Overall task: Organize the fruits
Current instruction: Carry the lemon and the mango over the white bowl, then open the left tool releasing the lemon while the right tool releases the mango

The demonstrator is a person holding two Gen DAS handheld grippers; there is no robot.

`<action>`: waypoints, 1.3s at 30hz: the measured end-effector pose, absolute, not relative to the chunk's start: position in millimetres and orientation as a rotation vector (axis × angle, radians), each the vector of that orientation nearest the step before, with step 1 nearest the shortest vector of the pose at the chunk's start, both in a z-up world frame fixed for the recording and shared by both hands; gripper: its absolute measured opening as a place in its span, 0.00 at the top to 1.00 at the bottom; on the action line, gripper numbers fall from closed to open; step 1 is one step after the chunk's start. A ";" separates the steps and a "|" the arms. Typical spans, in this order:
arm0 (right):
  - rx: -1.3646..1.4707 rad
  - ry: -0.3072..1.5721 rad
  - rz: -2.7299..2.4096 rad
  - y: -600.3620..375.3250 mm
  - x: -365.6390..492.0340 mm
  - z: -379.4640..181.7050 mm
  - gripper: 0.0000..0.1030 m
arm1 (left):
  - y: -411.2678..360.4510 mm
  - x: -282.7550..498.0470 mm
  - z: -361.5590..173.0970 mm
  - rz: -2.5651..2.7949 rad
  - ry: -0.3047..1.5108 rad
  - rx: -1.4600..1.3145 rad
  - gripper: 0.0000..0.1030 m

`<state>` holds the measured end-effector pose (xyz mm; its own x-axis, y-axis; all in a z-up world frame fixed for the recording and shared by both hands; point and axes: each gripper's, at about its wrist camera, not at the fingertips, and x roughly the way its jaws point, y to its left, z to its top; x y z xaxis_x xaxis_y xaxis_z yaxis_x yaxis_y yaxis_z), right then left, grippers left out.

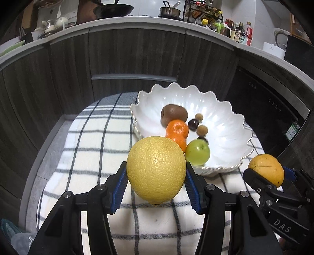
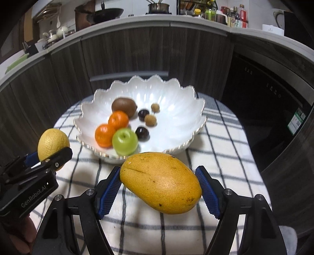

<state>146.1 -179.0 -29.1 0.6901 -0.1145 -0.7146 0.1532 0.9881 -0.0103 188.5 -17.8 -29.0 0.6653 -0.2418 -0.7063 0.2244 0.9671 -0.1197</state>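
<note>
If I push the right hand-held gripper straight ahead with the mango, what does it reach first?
Most likely the near scalloped rim of the white bowl, just in front of the green apple. The right hand-held gripper holds the mango above the checked cloth; depth is unclear, so it might pass over the rim.

Black claws (image 1: 156,186), blue ribbed pads (image 2: 208,191)

A checked cloth (image 1: 94,141), white with dark grey lines, covers the near surface. Beyond it stand dark wood-grain cabinets (image 1: 137,53) under a pale worktop (image 1: 137,19), with a black built-in appliance (image 1: 265,102) to the right. On the far worktop sit a black wok (image 1: 115,9), a steel pot (image 1: 169,10), a rack of bottles (image 1: 204,13) and a white kettle (image 1: 280,36).
</note>
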 end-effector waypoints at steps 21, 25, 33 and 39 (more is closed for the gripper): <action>0.107 0.750 -0.162 -208.8 219.9 -10.8 0.26 | -51.5 268.6 -15.9 -0.263 0.790 0.009 0.48; 0.110 0.760 -0.169 -212.8 231.1 -15.5 0.26 | -54.9 278.1 -24.2 -0.256 0.802 0.018 0.48; 0.101 0.781 -0.167 -215.6 247.2 -27.6 0.26 | -58.4 292.0 -37.9 -0.246 0.835 0.037 0.47; 0.110 0.795 -0.162 -218.8 255.0 -31.9 0.25 | -58.5 297.9 -46.1 -0.240 0.885 0.024 0.47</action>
<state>255.0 -218.8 -31.9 0.6889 -0.1031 -0.7174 0.1855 0.9820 0.0370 297.9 -58.5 -46.1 0.6084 -0.1978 -0.7686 0.2173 0.9730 -0.0784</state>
